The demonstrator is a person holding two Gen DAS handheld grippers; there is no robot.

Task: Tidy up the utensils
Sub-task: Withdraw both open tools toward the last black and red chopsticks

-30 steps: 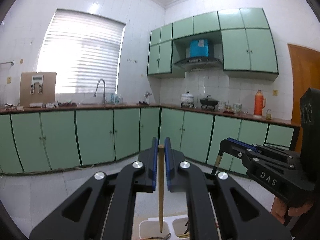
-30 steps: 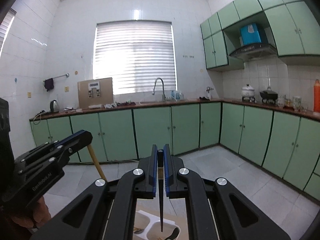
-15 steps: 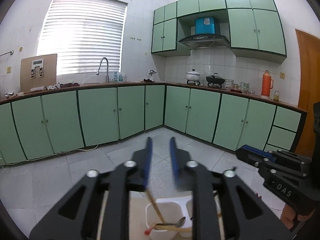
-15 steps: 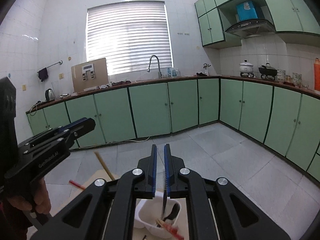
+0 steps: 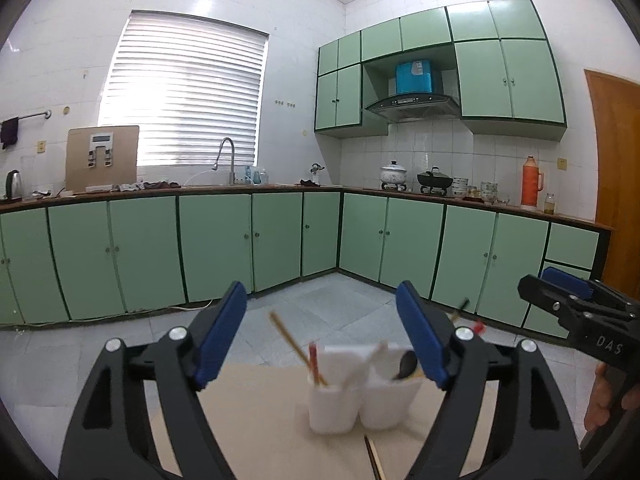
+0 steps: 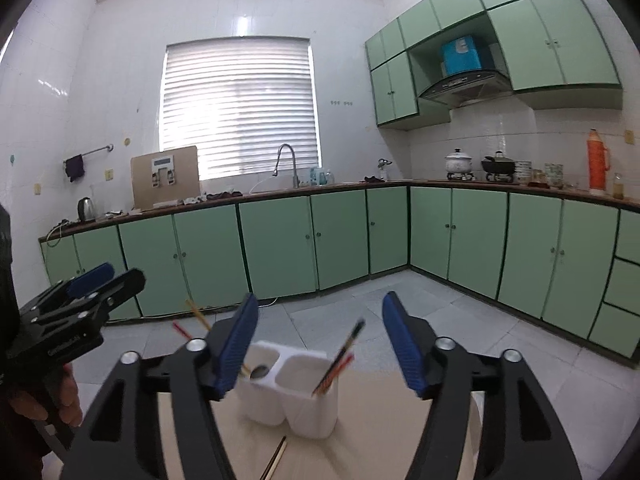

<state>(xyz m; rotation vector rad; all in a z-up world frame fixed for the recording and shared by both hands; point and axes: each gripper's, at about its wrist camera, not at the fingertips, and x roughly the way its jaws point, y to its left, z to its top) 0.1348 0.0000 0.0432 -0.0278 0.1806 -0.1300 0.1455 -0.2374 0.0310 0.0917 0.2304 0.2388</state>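
Note:
A white two-cup utensil holder (image 5: pixel 352 394) (image 6: pixel 292 392) stands on a beige table (image 5: pixel 256 420). In the left wrist view its left cup holds a wooden chopstick (image 5: pixel 292 342) and a red one (image 5: pixel 314 362); the right cup holds a spoon (image 5: pixel 406 364). In the right wrist view a dark chopstick and a red one (image 6: pixel 340 358) lean in the near cup. A loose chopstick (image 5: pixel 374 458) (image 6: pixel 276 456) lies on the table before the holder. My left gripper (image 5: pixel 320 340) is open and empty. My right gripper (image 6: pixel 316 344) is open and empty.
Green cabinets (image 5: pixel 216 240) with a counter, sink tap (image 5: pixel 224 156) and stove pots (image 5: pixel 434 180) line the far walls. A tiled floor (image 6: pixel 460 320) lies beyond the table. Each gripper shows at the other view's edge (image 5: pixel 580 312) (image 6: pixel 80 304).
Both grippers opened and let go of their chopsticks, which now stand in the holder. Both grippers pulled back, so the holder shows whole.

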